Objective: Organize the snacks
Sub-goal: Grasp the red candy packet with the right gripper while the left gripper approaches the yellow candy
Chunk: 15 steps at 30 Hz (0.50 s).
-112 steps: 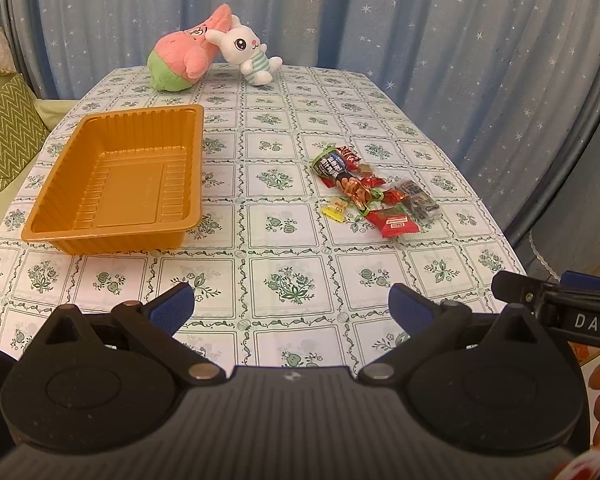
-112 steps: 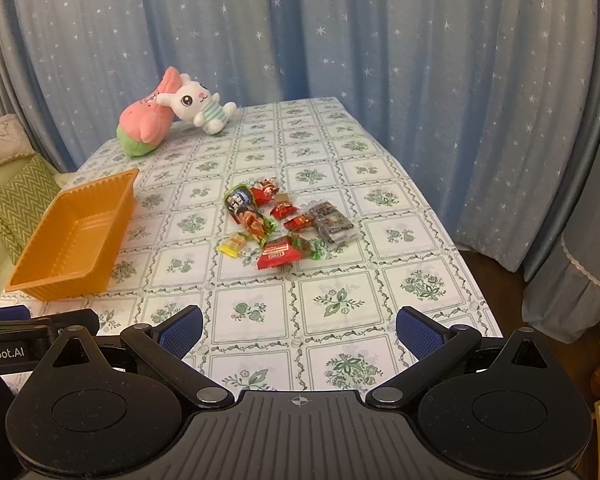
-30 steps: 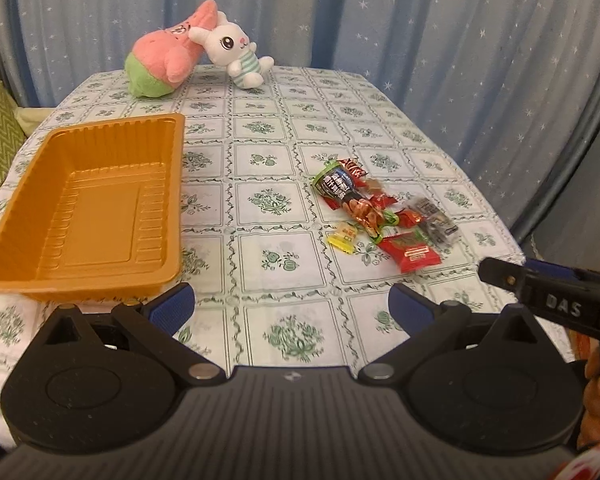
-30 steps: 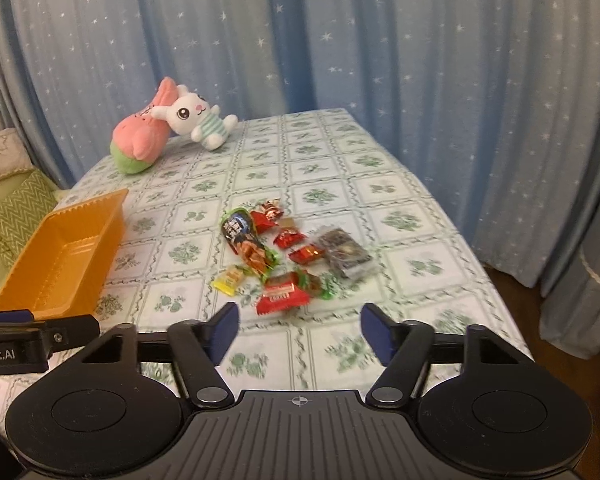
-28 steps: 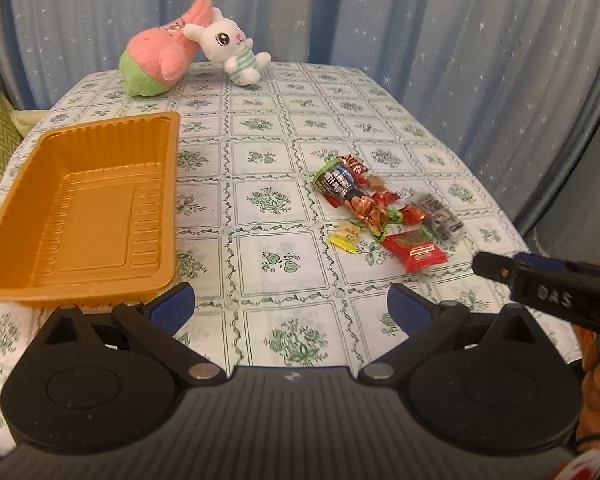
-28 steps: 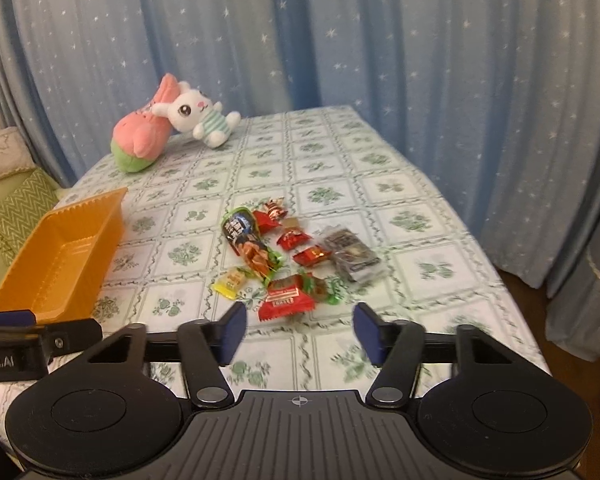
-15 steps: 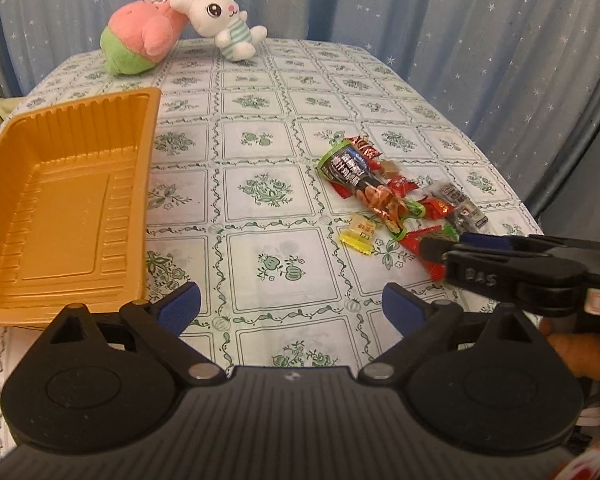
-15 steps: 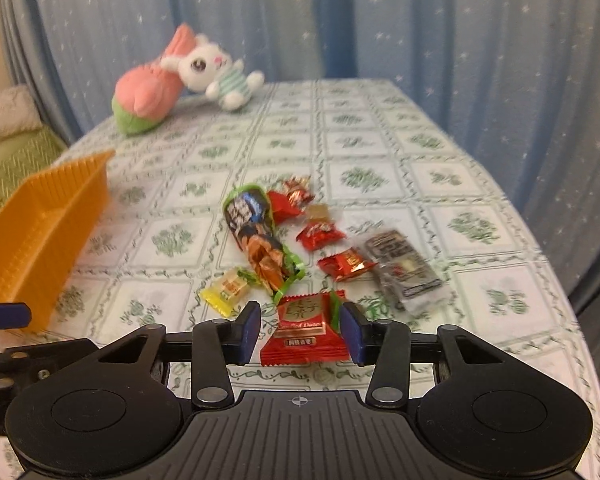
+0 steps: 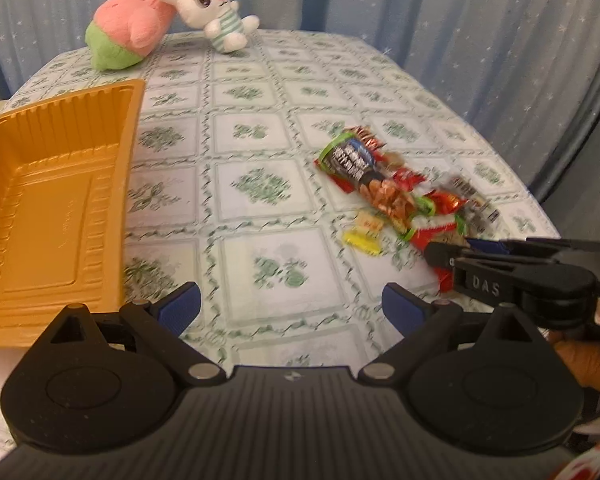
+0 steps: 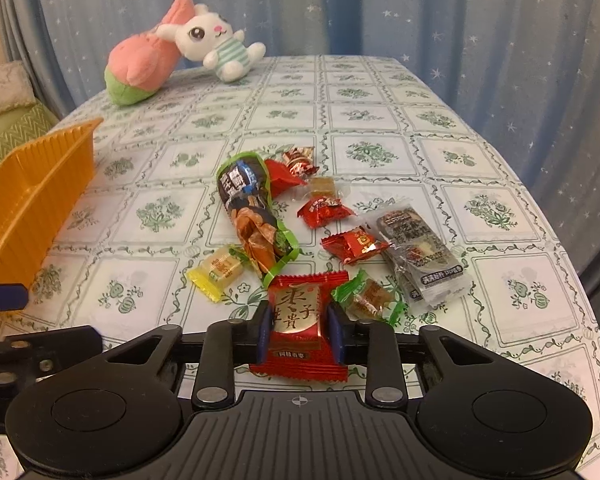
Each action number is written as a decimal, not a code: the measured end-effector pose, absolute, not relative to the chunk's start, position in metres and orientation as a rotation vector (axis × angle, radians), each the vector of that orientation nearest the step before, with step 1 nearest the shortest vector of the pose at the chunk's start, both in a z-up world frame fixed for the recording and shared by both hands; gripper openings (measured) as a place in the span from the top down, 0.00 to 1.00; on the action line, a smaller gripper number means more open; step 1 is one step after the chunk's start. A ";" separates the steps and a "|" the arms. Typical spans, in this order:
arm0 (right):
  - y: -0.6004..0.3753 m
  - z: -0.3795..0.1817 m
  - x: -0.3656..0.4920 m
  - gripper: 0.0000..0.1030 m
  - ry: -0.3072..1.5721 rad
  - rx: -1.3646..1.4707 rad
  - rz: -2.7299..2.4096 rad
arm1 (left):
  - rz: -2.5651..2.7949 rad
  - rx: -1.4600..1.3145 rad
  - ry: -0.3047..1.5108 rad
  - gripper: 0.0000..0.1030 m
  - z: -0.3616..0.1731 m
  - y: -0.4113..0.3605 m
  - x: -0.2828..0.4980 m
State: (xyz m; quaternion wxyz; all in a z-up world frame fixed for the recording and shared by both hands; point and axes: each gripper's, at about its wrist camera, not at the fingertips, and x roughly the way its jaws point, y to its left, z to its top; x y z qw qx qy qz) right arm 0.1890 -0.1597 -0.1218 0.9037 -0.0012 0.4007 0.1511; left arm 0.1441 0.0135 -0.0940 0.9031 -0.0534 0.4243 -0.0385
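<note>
Right gripper (image 10: 299, 334) dropped toward the snack pile since a second ago; its jaws have just been closing and now pinch the crinkly red foil packet (image 10: 298, 320) at the pile's near edge. Left gripper (image 9: 290, 306) spread wide, empty, over tablecloth (image 9: 260, 240) right of ribbed orange plastic tray (image 9: 52, 208).

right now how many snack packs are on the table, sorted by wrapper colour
red wrappers: 5, including the big red pack between the right gripper pads
green-edged: 2, the long bag and a small candy
yellow: 1
clear with a brown sweet: 1
clear with dark bars: 1
total: 10
</note>
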 end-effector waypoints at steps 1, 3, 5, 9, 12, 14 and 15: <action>-0.162 -0.120 0.187 0.74 0.821 0.008 0.312 | -0.090 -0.114 0.873 0.08 -0.095 0.013 0.147; -0.166 -0.117 0.183 0.74 0.809 0.024 0.306 | -0.113 -0.106 0.868 0.09 -0.099 0.010 0.154; -0.170 -0.114 0.180 0.75 0.797 0.041 0.298 | -0.140 -0.077 0.855 0.13 -0.102 0.004 0.163; -0.173 -0.114 0.181 0.75 0.820 0.025 0.287 | -0.203 -0.031 0.859 0.22 -0.109 -0.008 0.183; -0.174 -0.117 0.180 0.75 0.840 0.004 0.283 | -0.244 0.039 0.848 0.32 -0.113 -0.018 0.194; -0.174 -0.119 0.179 0.75 0.856 -0.015 0.279 | -0.266 0.067 0.840 0.38 -0.114 -0.023 0.199; -0.175 -0.120 0.178 0.75 0.862 -0.011 0.275 | -0.272 0.078 0.840 0.38 -0.115 -0.024 0.201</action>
